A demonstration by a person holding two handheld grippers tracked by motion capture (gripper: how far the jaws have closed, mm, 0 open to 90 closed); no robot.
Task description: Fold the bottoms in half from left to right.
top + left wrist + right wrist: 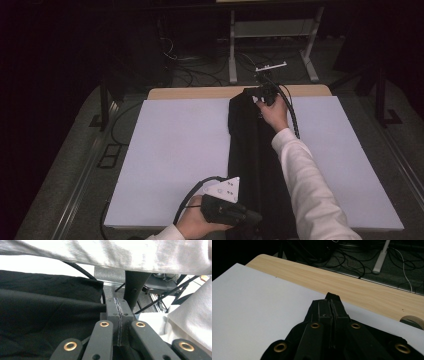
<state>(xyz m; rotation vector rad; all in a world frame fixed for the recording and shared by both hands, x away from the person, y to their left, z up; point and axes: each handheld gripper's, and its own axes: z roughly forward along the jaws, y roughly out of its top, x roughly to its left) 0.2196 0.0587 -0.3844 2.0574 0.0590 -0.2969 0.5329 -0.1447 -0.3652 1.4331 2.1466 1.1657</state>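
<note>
A long black garment (pixel 255 160), folded into a narrow strip, lies on the white board (pixel 170 150) that covers the wooden table (pixel 200 92); its long axis runs from 12 o'clock at the far edge to 6 o'clock at the near edge, a little to the 3 o'clock side of the board's middle. The right gripper (pixel 260 92) is stretched out to the 12 o'clock end, and in the right gripper view its jaws are pressed together with a tip of black cloth (pixel 332 296) pinched between them, just short of the bare wood strip (pixel 367 290). The left gripper (pixel 252 217) sits at the 6 o'clock end by the near edge, at the strip's 9 o'clock side; in the left gripper view its jaws are also closed flat, with the black fabric (pixel 50 315) bunched right against them toward 9 o'clock, so it looks to be pinching the near hem, though the exact bite is hidden. So each hand holds one end of the strip, and the cloth spans the line between them. Any coming fold or pull would seem to turn on that line: the left hand is nearer the person, the right is at full reach, and the white sleeve (pixel 310 185) crosses over the garment's 3 o'clock side.
</note>
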